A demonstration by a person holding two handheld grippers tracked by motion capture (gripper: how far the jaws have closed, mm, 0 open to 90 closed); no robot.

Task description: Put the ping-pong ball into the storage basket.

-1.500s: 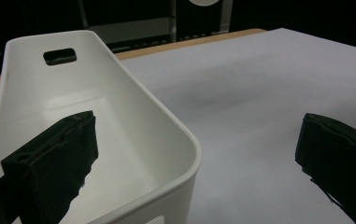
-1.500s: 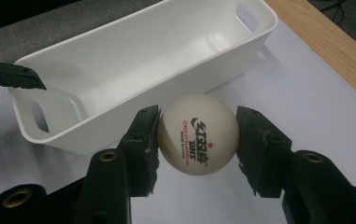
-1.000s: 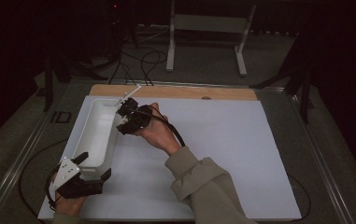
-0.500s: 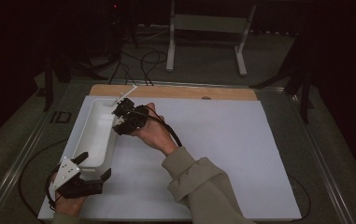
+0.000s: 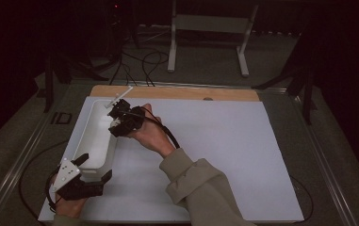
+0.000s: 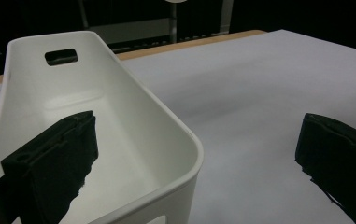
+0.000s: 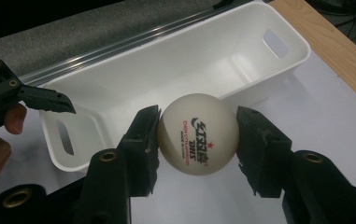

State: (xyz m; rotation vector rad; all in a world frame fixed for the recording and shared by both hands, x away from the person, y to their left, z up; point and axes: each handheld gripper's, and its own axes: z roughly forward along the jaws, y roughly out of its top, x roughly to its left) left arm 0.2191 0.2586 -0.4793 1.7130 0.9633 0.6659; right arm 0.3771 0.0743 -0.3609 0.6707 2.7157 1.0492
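A white table-tennis ball (image 7: 197, 140) with red and black print sits clamped between the jaws of my right gripper (image 7: 197, 126), which is shut on it. In the high view that gripper (image 5: 116, 117) hovers at the right rim of a long white bin (image 5: 97, 141), toward its far end. The bin (image 7: 189, 60) looks empty and has a handle slot at each end. My left gripper (image 5: 93, 165) is at the bin's near end. It (image 6: 196, 126) stands open, one jaw inside the bin (image 6: 119, 107), the other outside over the board, and neither presses the wall.
The bin rests on the left side of a large white board (image 5: 215, 150) with a wooden strip (image 5: 177, 92) along its far edge. Beyond the table stand a metal frame (image 5: 210, 28) and floor cables (image 5: 144, 61). The person's right sleeve (image 5: 200, 188) crosses the near middle.
My right gripper with the ball has edged slightly left toward the bin's rim. The left gripper has stayed at the bin's near end.
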